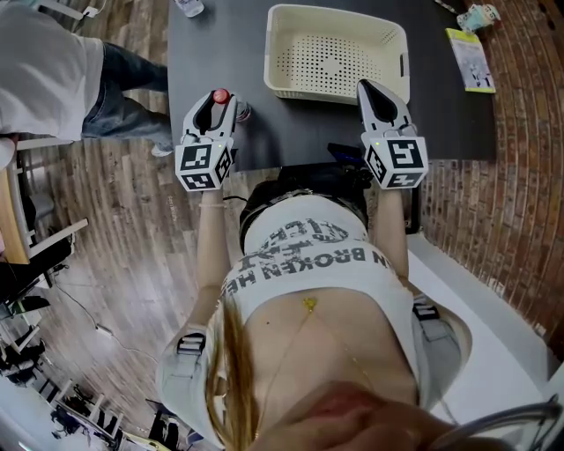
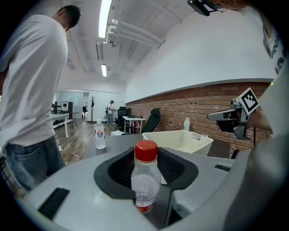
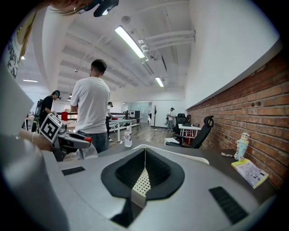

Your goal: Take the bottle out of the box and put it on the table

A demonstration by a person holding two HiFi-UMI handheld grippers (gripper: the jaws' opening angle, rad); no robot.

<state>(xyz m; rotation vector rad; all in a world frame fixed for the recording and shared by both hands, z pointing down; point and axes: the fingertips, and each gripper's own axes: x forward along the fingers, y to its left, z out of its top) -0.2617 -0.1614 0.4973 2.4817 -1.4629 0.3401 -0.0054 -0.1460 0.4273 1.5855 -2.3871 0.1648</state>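
A clear bottle with a red cap [image 2: 145, 180] stands upright between the jaws of my left gripper [image 2: 145, 155], which is shut on it. In the head view the bottle [image 1: 222, 97] and the left gripper [image 1: 217, 99] hang at the front left edge of the dark table [image 1: 220, 44], left of the cream perforated box [image 1: 335, 53]. Whether the bottle's base rests on the table is hidden. My right gripper [image 1: 369, 86] sits at the box's front right corner. Its jaws are shut on the box's perforated wall [image 3: 142, 181].
A person in a white shirt and jeans [image 1: 53, 70] stands close to the table's left side. A second small bottle [image 1: 189, 7] stands at the table's far edge. A booklet [image 1: 471, 57] and a small figure [image 1: 480, 13] lie at the far right, by a brick wall.
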